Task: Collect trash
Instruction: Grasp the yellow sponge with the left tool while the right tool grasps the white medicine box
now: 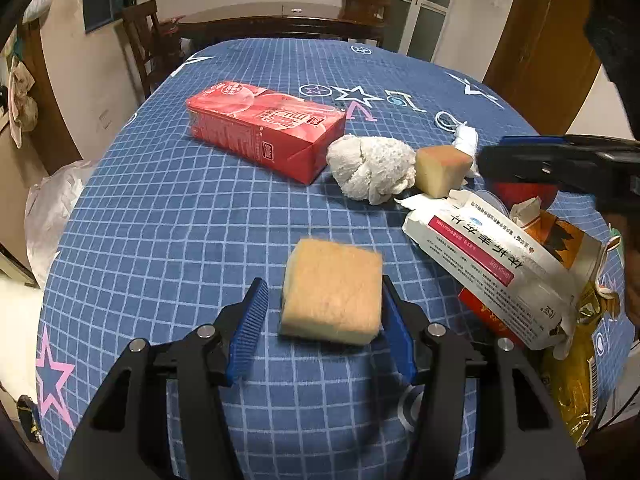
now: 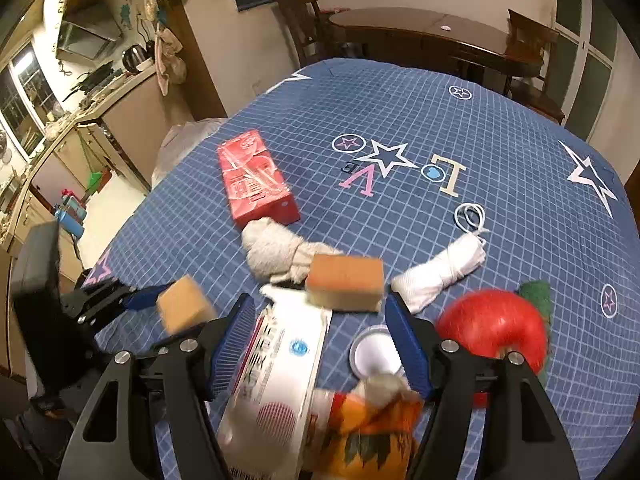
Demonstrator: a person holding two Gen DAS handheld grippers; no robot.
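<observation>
My left gripper (image 1: 325,300) is open around a tan sponge (image 1: 332,290); the sponge lies against the right finger, with a gap to the left finger. The sponge looks blurred and shows in the right wrist view (image 2: 185,308) too. My right gripper (image 2: 320,318) is open above a white medicine box (image 2: 280,376) and an orange wrapper (image 2: 372,432). A second sponge (image 2: 345,282) lies just beyond its fingertips. A crumpled white tissue (image 1: 370,168) and a red carton (image 1: 264,128) lie further out on the blue checked tablecloth (image 1: 160,208).
A red apple (image 2: 494,326), a small white lid (image 2: 374,354), a white cord bundle (image 2: 440,274) and a green scrap (image 2: 536,294) lie at the right. A yellow foil wrapper (image 1: 576,376) hangs by the near table edge. Wooden chairs and a dark table stand behind.
</observation>
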